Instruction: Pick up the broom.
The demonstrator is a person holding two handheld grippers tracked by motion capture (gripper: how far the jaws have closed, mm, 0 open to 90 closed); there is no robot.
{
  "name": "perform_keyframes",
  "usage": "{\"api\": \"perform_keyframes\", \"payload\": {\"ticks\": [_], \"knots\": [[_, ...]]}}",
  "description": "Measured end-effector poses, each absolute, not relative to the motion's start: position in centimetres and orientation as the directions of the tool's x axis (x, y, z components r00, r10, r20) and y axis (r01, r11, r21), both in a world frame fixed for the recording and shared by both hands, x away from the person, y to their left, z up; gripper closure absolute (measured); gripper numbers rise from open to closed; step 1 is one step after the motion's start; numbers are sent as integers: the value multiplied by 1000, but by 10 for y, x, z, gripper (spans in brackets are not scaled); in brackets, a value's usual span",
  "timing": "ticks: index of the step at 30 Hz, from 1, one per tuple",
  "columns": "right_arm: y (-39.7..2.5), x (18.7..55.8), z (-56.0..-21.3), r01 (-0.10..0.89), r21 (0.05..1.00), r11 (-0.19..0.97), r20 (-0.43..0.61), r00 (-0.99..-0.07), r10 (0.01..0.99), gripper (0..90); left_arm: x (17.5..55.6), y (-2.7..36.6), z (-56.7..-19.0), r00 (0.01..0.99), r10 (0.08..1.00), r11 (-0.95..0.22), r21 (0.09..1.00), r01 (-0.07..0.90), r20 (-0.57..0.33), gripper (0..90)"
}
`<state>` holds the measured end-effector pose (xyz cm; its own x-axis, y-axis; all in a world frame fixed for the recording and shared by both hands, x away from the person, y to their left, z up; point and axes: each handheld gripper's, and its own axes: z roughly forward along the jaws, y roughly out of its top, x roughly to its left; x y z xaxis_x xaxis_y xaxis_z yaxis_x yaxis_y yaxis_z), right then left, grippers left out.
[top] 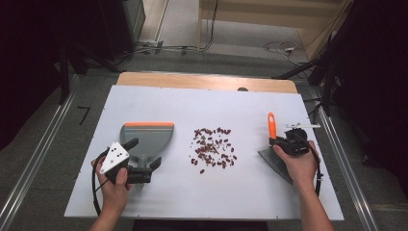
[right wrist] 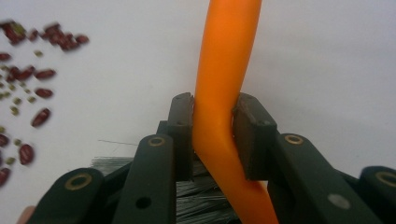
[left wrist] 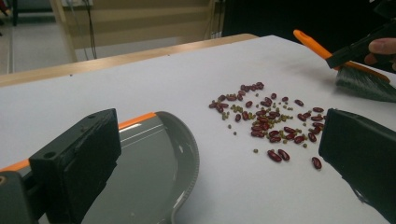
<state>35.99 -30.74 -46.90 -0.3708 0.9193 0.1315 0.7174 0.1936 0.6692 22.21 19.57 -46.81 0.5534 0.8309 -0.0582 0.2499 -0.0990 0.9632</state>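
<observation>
High view: I stand at the white counter (top: pixel 159 197) with spilled beans (top: pixel 213 148) in the middle, a dustpan (top: pixel 146 137) to their left and a brush (top: pixel 275 153) to their right.
Beans: red ones with small green ones among them, lying in one loose patch between my two tools, so I can sweep them across in one direction.
Right gripper (right wrist: pixel 213 126): pressed onto the brush's orange handle (right wrist: pixel 223 84), one jaw on each side; I hold it low on the handle, just above the bristles (right wrist: pixel 196 196), for control of the stroke.
Left gripper (top: pixel 144 159): spread wide over the rear of the dustpan, around its handle, not yet closed on it.
Dustpan: flat on the counter with its orange lip (top: pixel 146 124) pointing away from me, not at the beans, so I judge it must be turned to catch them.
Step in hand: I judge that the brush is secured and gripping the dustpan comes next.
</observation>
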Motion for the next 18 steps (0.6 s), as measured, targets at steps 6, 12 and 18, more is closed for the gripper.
{"api": "perform_keyframes", "payload": {"ticks": [6,12,18], "knots": [[-320,343,-463,586,805,91,178,-385,906,688,221,192,-462,561,826,-100,969,227,-46,0],[-330,328,-453,460,888,1,205,-398,894,692,222,186,-457,574,818,-103,972,211,-38,0],[-328,314,-434,332,940,-81,228,-431,873,693,220,174,-450,595,804,-135,973,188,-4,0]]}}
